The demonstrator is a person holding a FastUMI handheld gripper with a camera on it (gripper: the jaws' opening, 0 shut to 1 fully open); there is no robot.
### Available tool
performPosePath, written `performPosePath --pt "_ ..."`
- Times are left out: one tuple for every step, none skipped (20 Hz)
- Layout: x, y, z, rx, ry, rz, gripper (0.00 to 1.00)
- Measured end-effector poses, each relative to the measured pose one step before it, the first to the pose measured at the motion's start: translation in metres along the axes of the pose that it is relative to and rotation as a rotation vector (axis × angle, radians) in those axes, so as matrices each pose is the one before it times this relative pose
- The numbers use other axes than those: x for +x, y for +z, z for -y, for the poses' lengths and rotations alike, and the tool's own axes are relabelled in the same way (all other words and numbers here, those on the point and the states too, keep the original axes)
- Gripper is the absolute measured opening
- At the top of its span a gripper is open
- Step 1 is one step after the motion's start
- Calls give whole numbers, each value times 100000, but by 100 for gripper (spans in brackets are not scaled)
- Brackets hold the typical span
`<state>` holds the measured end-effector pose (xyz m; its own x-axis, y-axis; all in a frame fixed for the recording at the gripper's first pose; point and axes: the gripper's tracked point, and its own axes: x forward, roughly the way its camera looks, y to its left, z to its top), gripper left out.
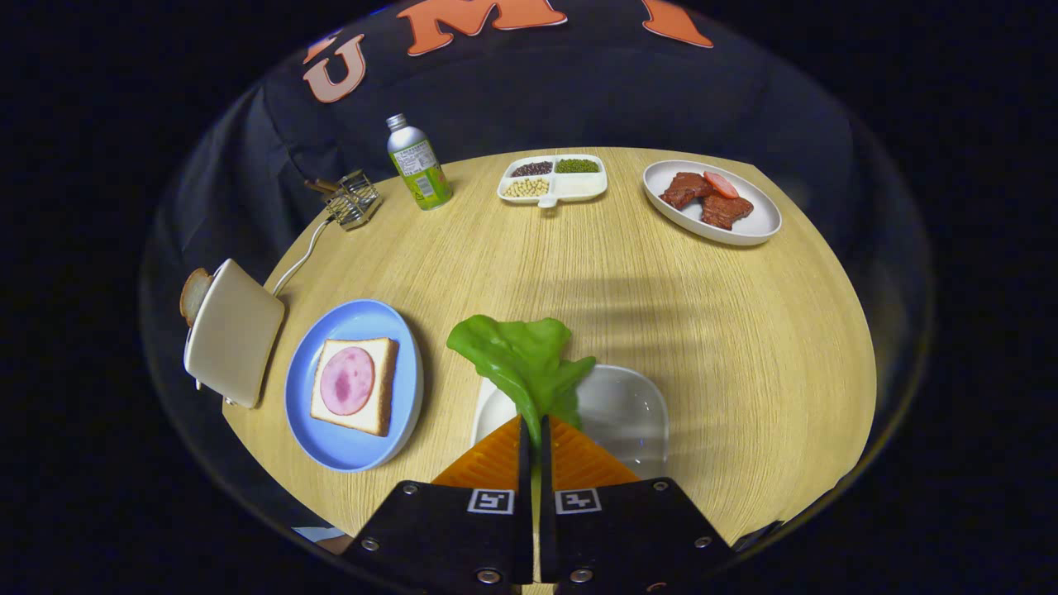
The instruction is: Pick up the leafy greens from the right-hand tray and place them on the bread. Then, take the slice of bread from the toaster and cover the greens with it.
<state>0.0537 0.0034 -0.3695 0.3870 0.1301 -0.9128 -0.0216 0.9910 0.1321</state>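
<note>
Now the tool (533, 426) pinches the leafy greens (521, 359), a broad, bright, crinkled leaf.

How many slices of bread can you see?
2. A square white bread slice topped with pink ham lies on the round blue plate; a browned slice pokes from the cream toaster. More could hide inside.

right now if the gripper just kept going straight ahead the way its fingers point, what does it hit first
Likely nothing soon. The gripper, shut on the leafy greens, points over the white tray and bare table toward the divided dish at the far edge. Height is unclear, so it may pass above.
</note>
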Motion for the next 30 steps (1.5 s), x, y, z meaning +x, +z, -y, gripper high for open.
performPosePath --pt "-431 390 -814 -1054 1096 1176 4" --pt "-435 411 -871 -913 1449 1161 4" --pt "-222 413 -821 -999 1296 1103 4" --pt "-293 309 -946 -1027 1700 841 4" --pt "-224 240 -1041 -594 1965 649 4" --pt "-170 251 -1092 -457 1978 668 4" --pt "-32 271 -948 -536 1771 789 4" --pt "130 208 -815 -1060 916 440 4" --pt "232 175 -740 -1200 441 588 4" --pt "296 204 -683 -1419 266 251 4" --pt "533 55 -665 -644 296 -833 4" --pt "455 -66 -894 -159 947 -955 4" --pt "489 97 -932 -639 1220 -660 4" --pt "534 206 -806 -1237 578 -173 4" --pt "523 111 -607 -1426 60 -434 4" --pt "680 60 -495 -871 -290 -907 4" --pt "713 -52 -322 -281 -528 -1195 4" --pt "475 -39 -374 -342 -673 -612 4" --pt "635 251 -177 -560 -995 -131 5" --pt "585 -64 -275 -556 -163 -898 5" --pt "510 -106 -656 -187 930 -1024 5" --pt "361 -105 -721 -148 1347 -1262 5" --pt "122 -137 -551 -457 916 -1183 5" --pt "217 -223 -467 -990 466 -1095 7" --pt "53 -151 -427 -1304 288 -614 7" --pt "251 -154 -358 -1247 35 -654 10" --pt "143 -123 -447 -1039 259 -745 11" --pt "133 -190 -225 -765 108 -657 13" --pt "101 -71 -172 -648 124 -532 15" --pt "-31 -67 -95 -357 155 -448 17"
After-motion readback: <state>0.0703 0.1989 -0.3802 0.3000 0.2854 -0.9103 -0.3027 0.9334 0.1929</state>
